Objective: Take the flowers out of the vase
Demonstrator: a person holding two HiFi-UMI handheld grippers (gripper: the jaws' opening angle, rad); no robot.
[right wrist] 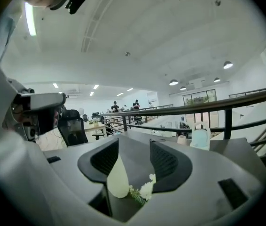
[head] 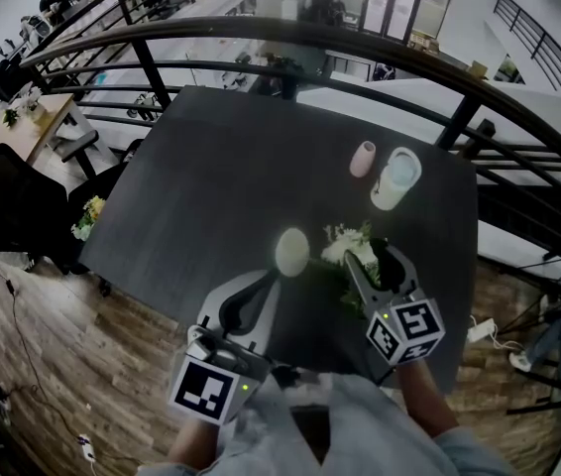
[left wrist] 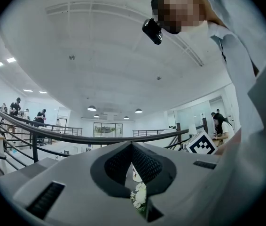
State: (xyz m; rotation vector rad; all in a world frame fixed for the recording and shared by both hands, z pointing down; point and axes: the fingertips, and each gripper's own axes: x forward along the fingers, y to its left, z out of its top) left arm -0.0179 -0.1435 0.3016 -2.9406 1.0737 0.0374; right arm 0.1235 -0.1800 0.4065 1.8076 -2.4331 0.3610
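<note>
Found the flowers [head: 350, 244] apparently out already, lying on the table [head: 211, 167] just right of the vase [head: 291, 250], with stems trailing back under the right gripper [head: 372, 258]. Read that gripper's jaws as spread, nothing pinched. Saw vase and blooms only through the gap, lower down. Read the left gripper [head: 267, 282] as tips pressed together, empty, parked just short of the vase.

Flagged as risks from there:
- Could have tipped the vase with any careless left-hand nudge, with the tips so close.
- Could have crushed the blooms by dropping the right gripper straight down.
- Could have dragged the stems toward the near edge on pulling back.

Ignored the pink cup [head: 363, 158] and jug [head: 396, 178], well apart on the far side.
</note>
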